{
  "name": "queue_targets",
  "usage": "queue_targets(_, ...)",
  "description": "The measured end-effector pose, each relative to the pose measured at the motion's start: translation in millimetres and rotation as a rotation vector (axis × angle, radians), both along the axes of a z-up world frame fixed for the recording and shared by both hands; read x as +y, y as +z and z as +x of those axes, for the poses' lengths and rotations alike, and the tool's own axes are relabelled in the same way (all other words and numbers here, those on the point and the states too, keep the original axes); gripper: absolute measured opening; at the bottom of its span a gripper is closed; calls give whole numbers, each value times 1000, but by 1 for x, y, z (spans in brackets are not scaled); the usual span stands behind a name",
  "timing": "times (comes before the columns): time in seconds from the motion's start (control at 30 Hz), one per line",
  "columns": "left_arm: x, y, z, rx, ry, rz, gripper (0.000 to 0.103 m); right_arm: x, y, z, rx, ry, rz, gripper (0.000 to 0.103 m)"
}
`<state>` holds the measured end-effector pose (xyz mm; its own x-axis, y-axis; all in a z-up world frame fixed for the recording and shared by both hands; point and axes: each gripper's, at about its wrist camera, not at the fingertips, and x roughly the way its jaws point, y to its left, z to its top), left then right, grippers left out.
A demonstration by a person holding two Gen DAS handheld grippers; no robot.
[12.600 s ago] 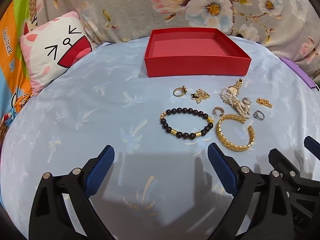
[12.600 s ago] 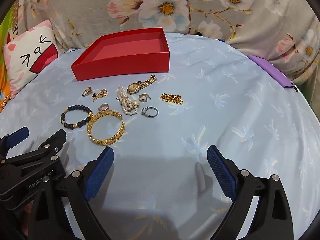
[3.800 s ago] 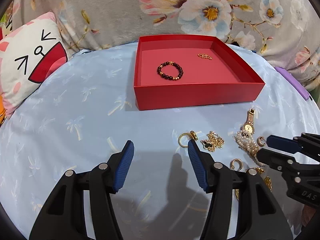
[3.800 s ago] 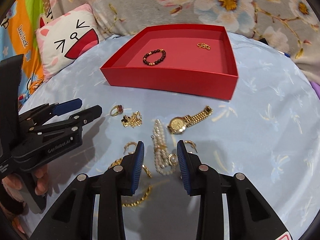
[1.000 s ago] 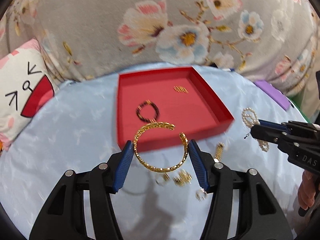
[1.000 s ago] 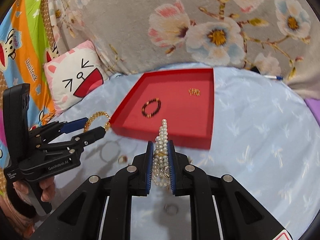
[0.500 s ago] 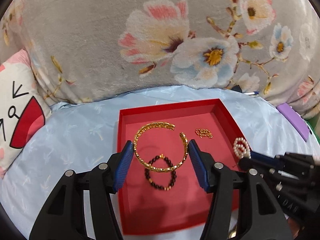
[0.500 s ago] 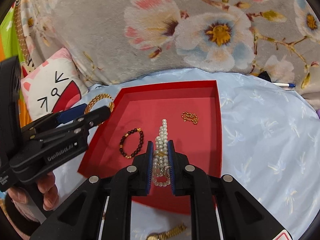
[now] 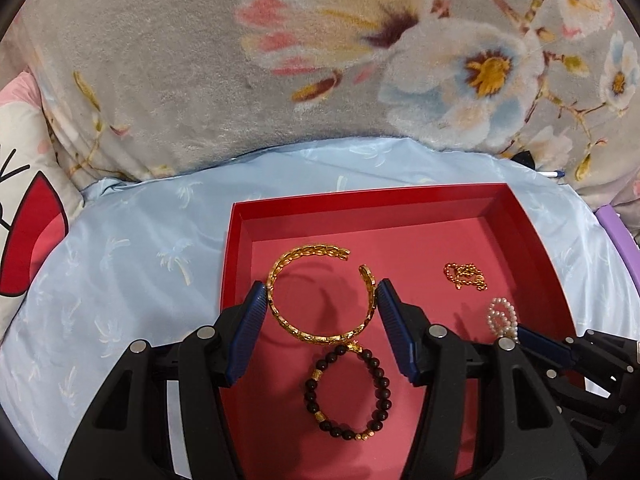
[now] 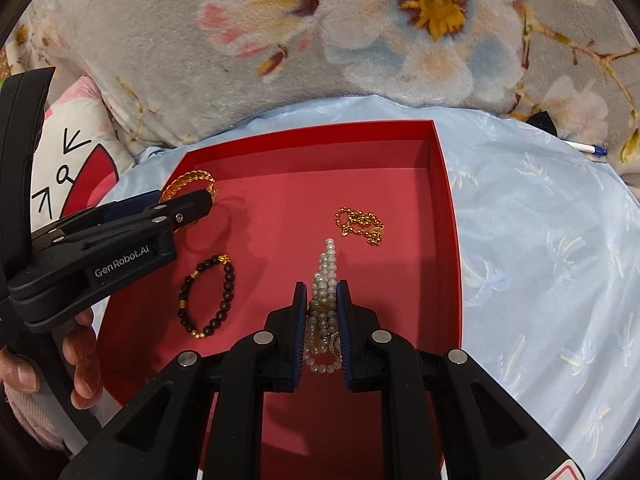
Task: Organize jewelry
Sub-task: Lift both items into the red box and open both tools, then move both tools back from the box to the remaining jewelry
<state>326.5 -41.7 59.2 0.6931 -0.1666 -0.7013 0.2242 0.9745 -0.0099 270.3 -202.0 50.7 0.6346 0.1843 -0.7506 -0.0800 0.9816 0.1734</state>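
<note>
Over red box (image 9: pixel 520 216):
left gripper (image 9: pixel 322 308): clamps gold bangle (image 9: pixel 320 296)
right gripper (image 10: pixel 322 312): pinches pearl bracelet (image 10: pixel 326 264)

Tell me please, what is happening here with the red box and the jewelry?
A person is sorting jewelry into the red box. The left gripper holds a gold bangle over the box, and the right gripper is shut on a pearl bracelet. A dark bead bracelet and a small gold chain already lie inside.
</note>
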Motion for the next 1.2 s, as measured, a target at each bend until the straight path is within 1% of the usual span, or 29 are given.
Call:
queue_targets(0.1,2,-1,3,4,13,-9,56,-1,-1,1,-14,-10,-19,16)
queue_targets(0.3,4,7,2,-38,32,1,59,-10,14,-5,-65,-28,-9,17)
queue_targets(0.5,14,18,-11,-49,24,-37,60,-23,33,-32,-107,-26,24,17)
queue_targets(0.67,22,23,-43,-81,23,-16,60,-27,41,-70,-140,-6,3,17)
queue_targets(0.83,35,24,-84,-78,13,-28,60,-32,39,-113,-138,12,14,17)
queue_targets(0.9,38,22,-101,-78,5,-30,62,-32,35,-131,-124,18,15,18)
queue_targets(0.97,41,17,-119,-76,0,-30,65,-32,27,-146,-103,23,23,18)
queue_targets(1.2,44,-12,-174,-53,-26,-24,65,-21,-3,-188,-33,40,38,18)
